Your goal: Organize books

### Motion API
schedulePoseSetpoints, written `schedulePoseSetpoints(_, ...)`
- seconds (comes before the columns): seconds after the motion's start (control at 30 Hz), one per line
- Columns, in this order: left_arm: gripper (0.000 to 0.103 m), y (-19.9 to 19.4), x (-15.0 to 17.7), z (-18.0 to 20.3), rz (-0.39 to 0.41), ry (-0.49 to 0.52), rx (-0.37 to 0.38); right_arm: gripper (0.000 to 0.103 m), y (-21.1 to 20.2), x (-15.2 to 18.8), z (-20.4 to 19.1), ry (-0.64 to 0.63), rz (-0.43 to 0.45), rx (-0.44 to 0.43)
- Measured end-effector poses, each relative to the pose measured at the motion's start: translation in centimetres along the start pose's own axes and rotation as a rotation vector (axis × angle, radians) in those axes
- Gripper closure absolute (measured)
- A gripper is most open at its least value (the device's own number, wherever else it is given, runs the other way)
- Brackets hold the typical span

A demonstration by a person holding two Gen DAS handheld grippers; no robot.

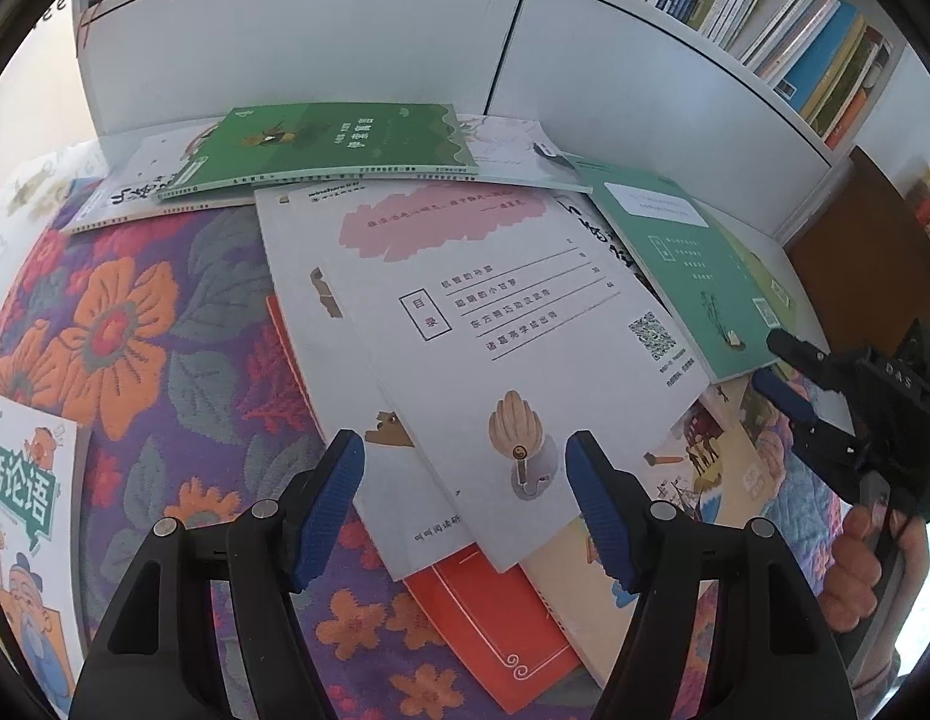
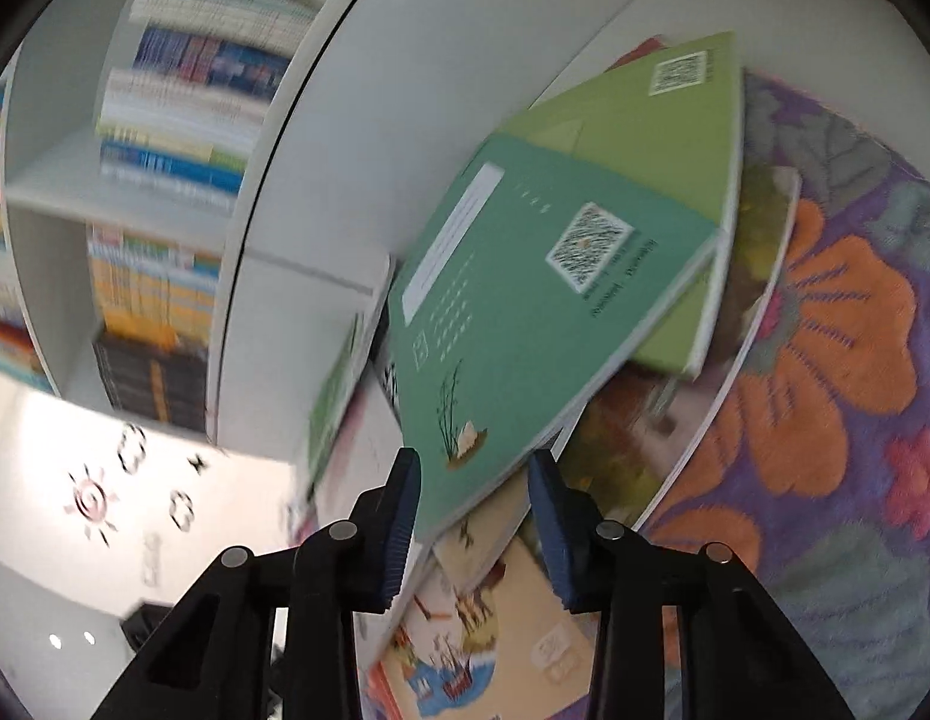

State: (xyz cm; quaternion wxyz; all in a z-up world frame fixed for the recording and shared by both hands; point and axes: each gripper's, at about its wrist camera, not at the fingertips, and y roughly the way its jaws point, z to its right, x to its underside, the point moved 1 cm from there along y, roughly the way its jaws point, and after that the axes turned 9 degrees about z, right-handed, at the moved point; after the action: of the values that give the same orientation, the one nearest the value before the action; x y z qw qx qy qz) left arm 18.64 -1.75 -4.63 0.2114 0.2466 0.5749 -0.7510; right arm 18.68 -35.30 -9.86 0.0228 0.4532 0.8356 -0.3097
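The left hand-held gripper (image 1: 465,501) hangs over a loose pile of books on a flower-patterned cloth (image 1: 123,330). Its jaws stand spread, with nothing between the pads. Directly ahead of its fingertips lies a white book (image 1: 501,312) printed with a contents list and a square code, overlapping a second white book on its left. An orange book (image 1: 495,618) shows beneath them, just between the two fingers. To the left of the gripper, a cartoon-cover book (image 1: 21,516) lies apart from the pile.

The right hand-held gripper (image 2: 474,516) is aimed at the near corner of a teal book (image 2: 513,300). The corner sits between its half-spread fingers; the left pad appears to touch the book's edge, and the right pad stands clear of it. The teal book rests on a lighter green book (image 2: 663,138), beyond the fingertips. A white bookshelf (image 2: 321,180) filled with books stands behind the pile.
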Motion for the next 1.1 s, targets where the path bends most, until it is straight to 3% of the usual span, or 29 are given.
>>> schedulePoseSetpoints(0.23,0.035,-0.1,0.0,0.2,-0.001,0.005,0.006,0.072,-0.9,-0.5,0.8,0.050,0.077,-0.062)
schedulePoseSetpoints(0.37,0.035,0.0,0.0,0.1,-0.002,0.000,0.007,0.072,-0.6,-1.5,0.8,0.063,0.126,-0.051)
schedulePoseSetpoints(0.57,0.035,0.0,-0.1,0.0,-0.004,-0.002,0.007,0.079,1.7,-1.7,1.6,0.121,0.101,-0.059)
schedulePoseSetpoints(0.77,0.035,0.0,-0.1,0.1,-0.005,0.005,0.012,0.080,2.1,-1.8,1.5,0.142,0.050,-0.046)
schedulePoseSetpoints(0.93,0.035,0.0,0.0,0.2,-0.005,0.006,0.009,0.085,2.7,-1.7,-0.3,0.053,0.092,0.017)
schedulePoseSetpoints(1.0,0.035,-0.1,-0.1,0.1,0.001,0.005,0.005,0.093,2.1,-1.4,-0.8,0.037,0.149,-0.031)
schedulePoseSetpoints(1.1,0.035,-0.1,-0.2,-0.1,0.002,0.000,0.003,0.094,1.8,-1.5,-2.4,-0.034,0.198,-0.069)
